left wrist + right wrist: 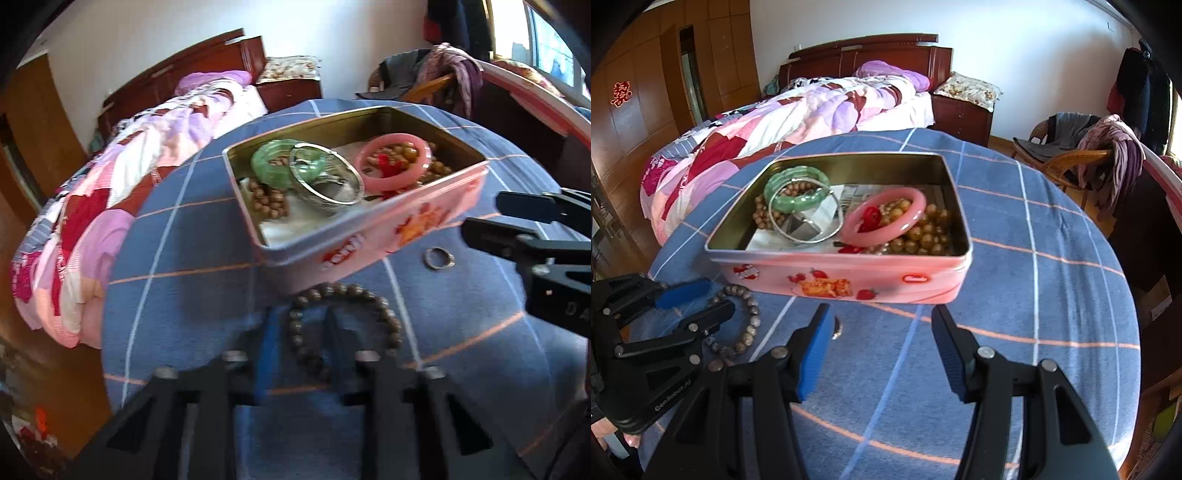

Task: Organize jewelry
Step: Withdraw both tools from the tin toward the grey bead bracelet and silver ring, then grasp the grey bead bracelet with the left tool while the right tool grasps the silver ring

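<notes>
**Left gripper closed on the bead bracelet, right gripper open over the ring**

Your left gripper [299, 332] sits low on the blue checked tablecloth [192, 258] with its jaws drawn narrow on the near arc of the brown wooden-bead bracelet [347, 325]. In the left wrist view motion blur smears the fingers, so you cannot make out where the pads meet the beads; the near part of the loop is hidden behind them. From the right wrist view the same gripper [713, 299] shows one blue-padded finger and one black finger lying over the bracelet [746, 317], whose lower beads vanish under its black frame.

Your right gripper [882, 332] stands with its jaws apart and nothing between them, hovering over bare cloth just in front of the pink rectangular metal tin [842, 280]. The small silver ring [439, 258] lies on the cloth beside the tin's front wall; in the right wrist view only a sliver of it [837, 330] peeks out past the left blue pad.

The tin stands open. Inside you have a pale green ridged bangle [798, 188], a thin silver bangle [807, 218] leaning across it, a glossy pink bangle [886, 218], amber-coloured round beads [923, 236] heaped in the right corner, and smaller tan beads [266, 199] at the left. A red piece [870, 218] inside the pink bangle is too tangled to identify. White paper lines the bottom.

At the lower left edge of the right wrist view a fingertip [631, 439] is just visible, cut off by the frame.
</notes>
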A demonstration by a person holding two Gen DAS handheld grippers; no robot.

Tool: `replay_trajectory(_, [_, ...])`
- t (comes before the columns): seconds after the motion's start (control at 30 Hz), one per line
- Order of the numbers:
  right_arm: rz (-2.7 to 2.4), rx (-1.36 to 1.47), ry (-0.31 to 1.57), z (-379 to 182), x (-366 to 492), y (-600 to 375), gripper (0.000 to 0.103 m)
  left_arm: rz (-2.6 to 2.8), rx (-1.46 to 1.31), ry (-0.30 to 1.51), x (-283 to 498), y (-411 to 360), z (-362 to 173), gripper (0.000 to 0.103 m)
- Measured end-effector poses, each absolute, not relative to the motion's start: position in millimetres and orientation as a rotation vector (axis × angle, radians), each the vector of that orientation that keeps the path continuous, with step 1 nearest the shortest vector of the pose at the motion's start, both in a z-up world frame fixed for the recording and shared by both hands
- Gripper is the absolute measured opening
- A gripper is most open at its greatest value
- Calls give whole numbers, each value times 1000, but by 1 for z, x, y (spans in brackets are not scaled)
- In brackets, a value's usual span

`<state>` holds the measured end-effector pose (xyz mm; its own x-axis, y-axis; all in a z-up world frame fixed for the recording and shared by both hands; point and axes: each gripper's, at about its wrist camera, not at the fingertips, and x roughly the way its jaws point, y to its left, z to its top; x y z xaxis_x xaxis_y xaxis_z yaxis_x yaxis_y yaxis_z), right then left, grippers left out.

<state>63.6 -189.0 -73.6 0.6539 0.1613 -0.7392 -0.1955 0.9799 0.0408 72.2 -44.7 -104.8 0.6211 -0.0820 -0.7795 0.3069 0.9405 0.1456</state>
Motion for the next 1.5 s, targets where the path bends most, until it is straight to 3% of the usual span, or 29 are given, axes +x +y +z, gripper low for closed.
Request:
replay_trajectory(0.37, [282, -74, 877, -81, 69, -167, 56, -201, 220, 879, 79, -26, -101, 7])
replay_trajectory(0.57, [321, -93, 916, -87, 74, -159, 39, -200, 200, 885, 81, -20, -102, 7])
replay_trajectory(0.7, [325, -103, 928, -89, 73, -160, 37, -208, 204, 886, 81, -22, -104, 7])
replay_trajectory(0.83, [329, -137, 926, -89, 70, -157, 23, -210, 199, 887, 82, -22, -103, 7])
replay_trajectory(1.5, [347, -134, 861, -68, 47, -160, 21, -243, 176, 778, 62, -22, -73, 7])
